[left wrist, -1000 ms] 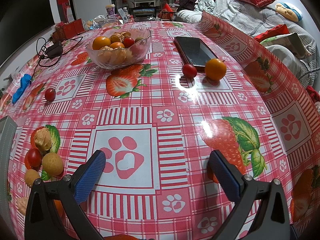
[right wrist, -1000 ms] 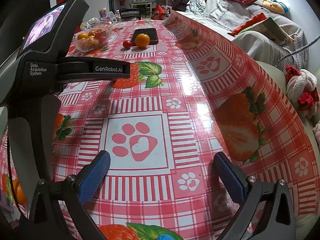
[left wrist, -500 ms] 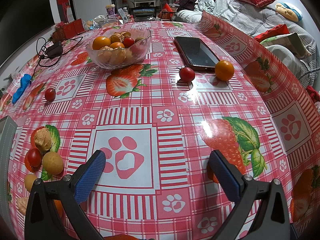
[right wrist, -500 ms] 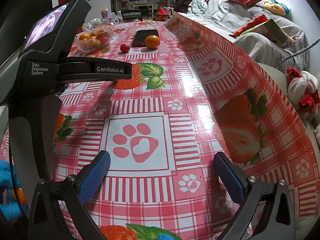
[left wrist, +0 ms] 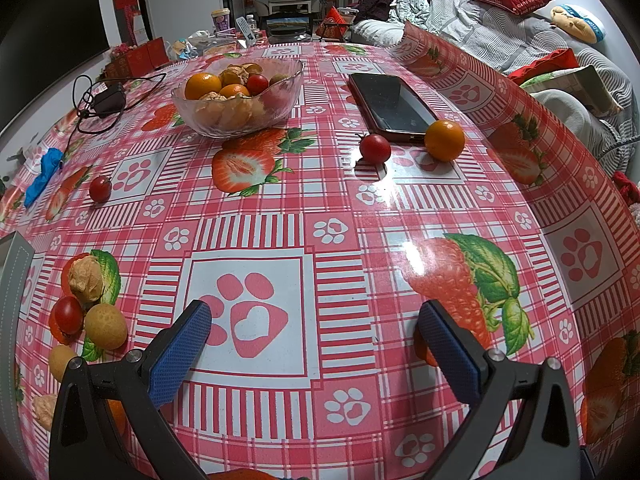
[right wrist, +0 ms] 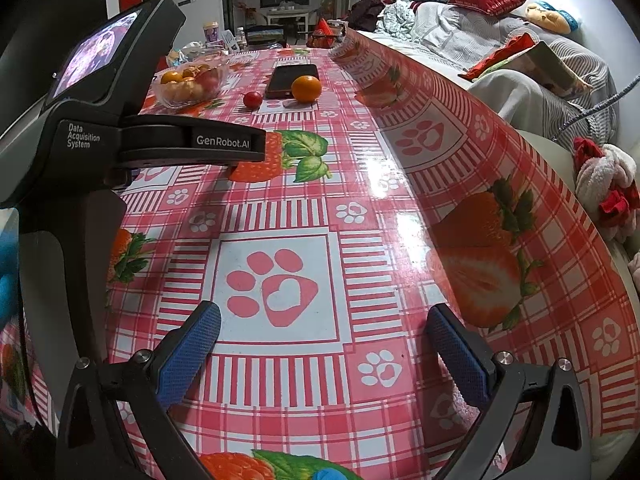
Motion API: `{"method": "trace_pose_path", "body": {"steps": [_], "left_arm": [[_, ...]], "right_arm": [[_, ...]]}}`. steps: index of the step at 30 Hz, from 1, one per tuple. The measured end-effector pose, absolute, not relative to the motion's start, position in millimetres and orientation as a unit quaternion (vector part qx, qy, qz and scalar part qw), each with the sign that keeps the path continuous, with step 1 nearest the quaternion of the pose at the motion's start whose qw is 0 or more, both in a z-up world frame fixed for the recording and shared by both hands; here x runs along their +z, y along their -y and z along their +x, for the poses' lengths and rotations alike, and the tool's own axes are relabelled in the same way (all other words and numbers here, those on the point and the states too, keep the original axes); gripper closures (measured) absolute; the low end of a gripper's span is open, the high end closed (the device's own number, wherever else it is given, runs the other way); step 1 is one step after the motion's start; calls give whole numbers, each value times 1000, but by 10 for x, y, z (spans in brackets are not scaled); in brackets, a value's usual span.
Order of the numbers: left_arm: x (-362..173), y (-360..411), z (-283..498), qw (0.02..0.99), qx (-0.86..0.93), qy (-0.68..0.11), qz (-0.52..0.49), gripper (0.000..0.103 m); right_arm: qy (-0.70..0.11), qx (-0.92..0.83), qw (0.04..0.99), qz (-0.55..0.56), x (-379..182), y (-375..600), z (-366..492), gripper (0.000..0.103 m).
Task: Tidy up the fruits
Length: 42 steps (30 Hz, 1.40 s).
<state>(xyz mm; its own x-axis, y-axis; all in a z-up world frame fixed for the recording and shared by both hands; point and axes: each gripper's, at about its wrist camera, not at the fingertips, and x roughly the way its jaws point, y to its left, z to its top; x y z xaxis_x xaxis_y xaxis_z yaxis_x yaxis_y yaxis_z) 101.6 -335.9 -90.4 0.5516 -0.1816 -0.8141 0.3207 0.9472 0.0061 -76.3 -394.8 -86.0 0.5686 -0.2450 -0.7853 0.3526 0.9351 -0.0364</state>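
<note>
A glass bowl (left wrist: pixel 240 120) (right wrist: pixel 192 98) holding oranges, a cherry tomato and husked fruits stands at the far middle of the table. An orange (left wrist: pixel 444 140) (right wrist: pixel 306 88) and a cherry tomato (left wrist: pixel 375 148) (right wrist: pixel 253 99) lie loose beside a black phone (left wrist: pixel 394 102) (right wrist: pixel 290 79). Another tomato (left wrist: pixel 100 188) lies at the left. A cluster of small fruits (left wrist: pixel 92 312) sits near the left edge. My left gripper (left wrist: pixel 316 340) is open and empty above the cloth. My right gripper (right wrist: pixel 322 342) is open and empty too, with the left gripper's body (right wrist: pixel 100 128) on its left.
The red strawberry and paw tablecloth (left wrist: pixel 320 216) curls up along the right edge, with a sofa and cushions (left wrist: pixel 520 40) beyond. A black charger with cable (left wrist: pixel 106 98) and a blue cloth (left wrist: pixel 42 176) lie at the left. Boxes and a cup (left wrist: pixel 222 20) stand at the far end.
The orange has shifted right, away from the cherry tomato, along the phone's near end. The right gripper has advanced a little toward the far fruits. Both grippers stay open.
</note>
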Motion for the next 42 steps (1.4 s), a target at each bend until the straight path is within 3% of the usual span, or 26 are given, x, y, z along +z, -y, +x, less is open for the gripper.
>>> {"method": "trace_pose_path", "body": {"steps": [17,22,30,36,42], "left_arm": [[-836,3325,1023,857,-181,-469,111,0],[-585,3155,816,863,-207,-447,111,0],[-118,2489,563,871,-220,-428,96,0],[-5,1829,626,871,-186,-449,74,0],[170,1425,752,876,-156,-452,72,0]], "right_arm": [[-441,-168,880,64,-863,3958,-740,0],[-442,-169,879,65,-862,3960,-739,0],[-460,-170,869,69,-862,3986,-687,0],[-516,-164,836,87,-818,4048,-530,0],[-497,-125,845,150,-402,4172,-258,0]]}}
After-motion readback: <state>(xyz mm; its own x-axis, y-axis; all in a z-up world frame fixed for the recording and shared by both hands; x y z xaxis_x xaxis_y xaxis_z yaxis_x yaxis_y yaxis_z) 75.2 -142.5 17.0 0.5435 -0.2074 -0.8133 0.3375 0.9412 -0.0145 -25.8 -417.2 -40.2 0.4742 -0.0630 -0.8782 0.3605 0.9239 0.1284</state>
